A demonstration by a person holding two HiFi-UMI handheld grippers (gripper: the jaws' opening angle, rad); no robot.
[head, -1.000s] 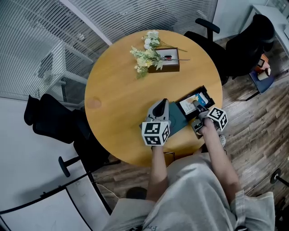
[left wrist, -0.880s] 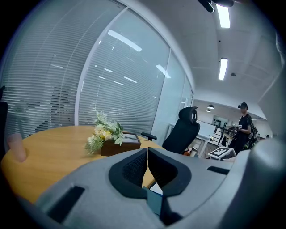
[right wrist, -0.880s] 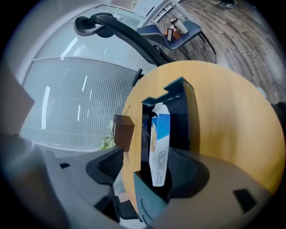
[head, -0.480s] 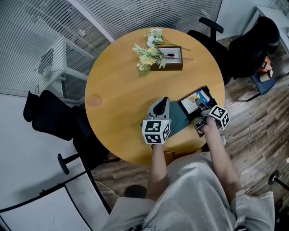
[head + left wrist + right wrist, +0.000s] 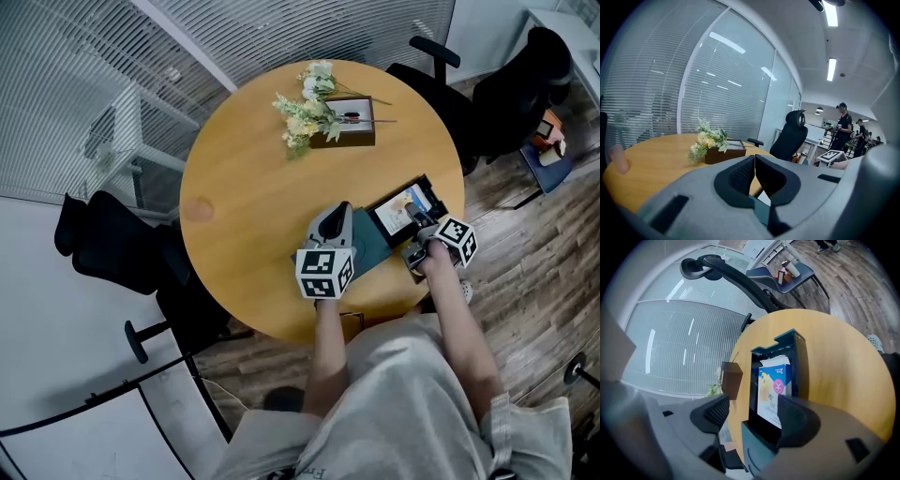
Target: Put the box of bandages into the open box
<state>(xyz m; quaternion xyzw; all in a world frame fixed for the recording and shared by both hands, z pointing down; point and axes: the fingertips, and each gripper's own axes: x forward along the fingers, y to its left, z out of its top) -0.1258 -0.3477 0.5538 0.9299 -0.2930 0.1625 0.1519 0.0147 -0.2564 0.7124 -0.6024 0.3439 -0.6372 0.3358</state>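
Observation:
The bandage box (image 5: 405,203), white and blue with a pink spot, lies flat inside the open dark box (image 5: 376,221) at the table's right. In the right gripper view the bandage box (image 5: 773,387) fills the dark box (image 5: 800,362). My right gripper (image 5: 419,228) is open at the box's near end; its jaws (image 5: 752,406) stand apart over the box and clasp nothing. The teal lid (image 5: 373,246) lies flat to the left of the box. My left gripper (image 5: 339,211) rests over the lid with its jaws (image 5: 754,161) shut tip to tip; a teal strip shows beneath them.
A brown flower box (image 5: 342,122) with pale flowers stands at the table's far side, also seen as the flower box (image 5: 723,152). Black office chairs (image 5: 441,84) (image 5: 103,253) ring the round table. The table edge (image 5: 412,300) is just behind my right gripper. People stand far off (image 5: 841,126).
My right gripper has drawn back slightly towards the table edge, away from the bandage box in the dark box. The left gripper stays put on the lid.

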